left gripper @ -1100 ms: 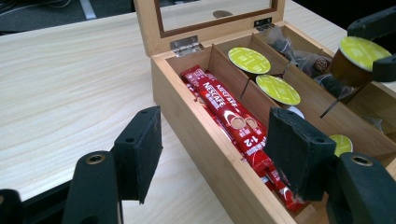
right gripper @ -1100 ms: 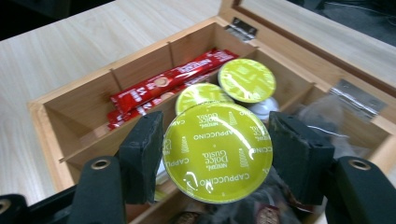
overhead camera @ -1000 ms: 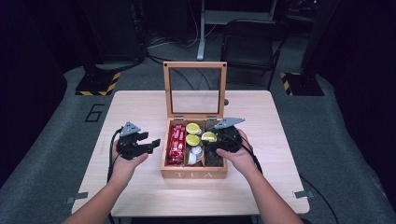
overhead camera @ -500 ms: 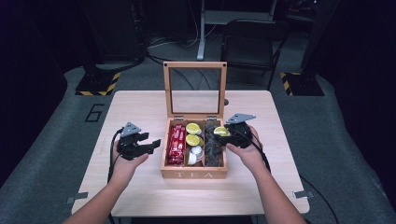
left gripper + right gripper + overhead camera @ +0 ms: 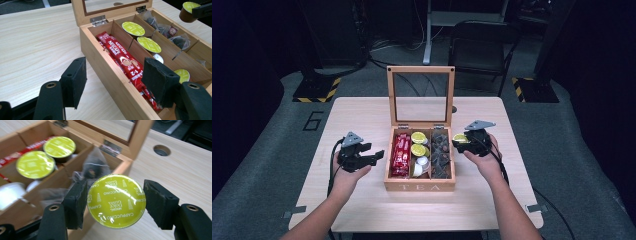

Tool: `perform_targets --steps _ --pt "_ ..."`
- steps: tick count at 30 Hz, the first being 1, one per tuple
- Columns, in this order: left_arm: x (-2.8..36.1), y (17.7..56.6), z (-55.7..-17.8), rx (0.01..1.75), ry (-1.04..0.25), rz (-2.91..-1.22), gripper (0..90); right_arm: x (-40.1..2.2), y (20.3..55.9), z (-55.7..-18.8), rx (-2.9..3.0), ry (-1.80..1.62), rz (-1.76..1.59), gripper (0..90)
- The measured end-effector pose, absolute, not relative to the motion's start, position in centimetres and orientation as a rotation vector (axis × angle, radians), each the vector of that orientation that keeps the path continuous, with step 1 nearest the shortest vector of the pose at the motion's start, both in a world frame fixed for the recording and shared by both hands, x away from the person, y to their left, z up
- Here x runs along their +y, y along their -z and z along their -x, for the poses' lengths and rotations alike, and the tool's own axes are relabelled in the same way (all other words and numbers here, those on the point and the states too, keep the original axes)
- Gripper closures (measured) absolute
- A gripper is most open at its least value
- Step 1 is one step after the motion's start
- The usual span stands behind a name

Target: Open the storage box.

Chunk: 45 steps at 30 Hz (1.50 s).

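The right gripper (image 5: 113,202) jaws clasp a green-lidded capsule (image 5: 116,201) squarely between them, just right of the tea box (image 5: 419,186); left gripper (image 5: 113,82) jaws stand released.

Dim lab: hazard-taped stand bases (image 5: 316,90), floor cables (image 5: 384,47).

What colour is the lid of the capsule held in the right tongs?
Yellow-green with white print, on the capsule in the right tongs; right gripper view shows it best.

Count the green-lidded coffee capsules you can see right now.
4. One capsule sits in the right gripper, beside the box. Three lie in the middle compartment: two at the back, one near the front. More may be hidden underneath.
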<state>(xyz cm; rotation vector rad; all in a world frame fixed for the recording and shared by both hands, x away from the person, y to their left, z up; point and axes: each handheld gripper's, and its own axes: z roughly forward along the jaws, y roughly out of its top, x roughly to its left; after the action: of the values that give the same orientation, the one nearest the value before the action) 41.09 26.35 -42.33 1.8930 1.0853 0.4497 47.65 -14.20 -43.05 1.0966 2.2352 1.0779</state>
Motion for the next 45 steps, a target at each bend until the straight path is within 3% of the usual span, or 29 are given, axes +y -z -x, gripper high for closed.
perform_targets --steps 45 --pt "26.3 42.6 -41.0 1.086 -0.446 -1.908 36.2 -21.3 48.6 -50.1 2.085 -0.873 -1.438 37.1"
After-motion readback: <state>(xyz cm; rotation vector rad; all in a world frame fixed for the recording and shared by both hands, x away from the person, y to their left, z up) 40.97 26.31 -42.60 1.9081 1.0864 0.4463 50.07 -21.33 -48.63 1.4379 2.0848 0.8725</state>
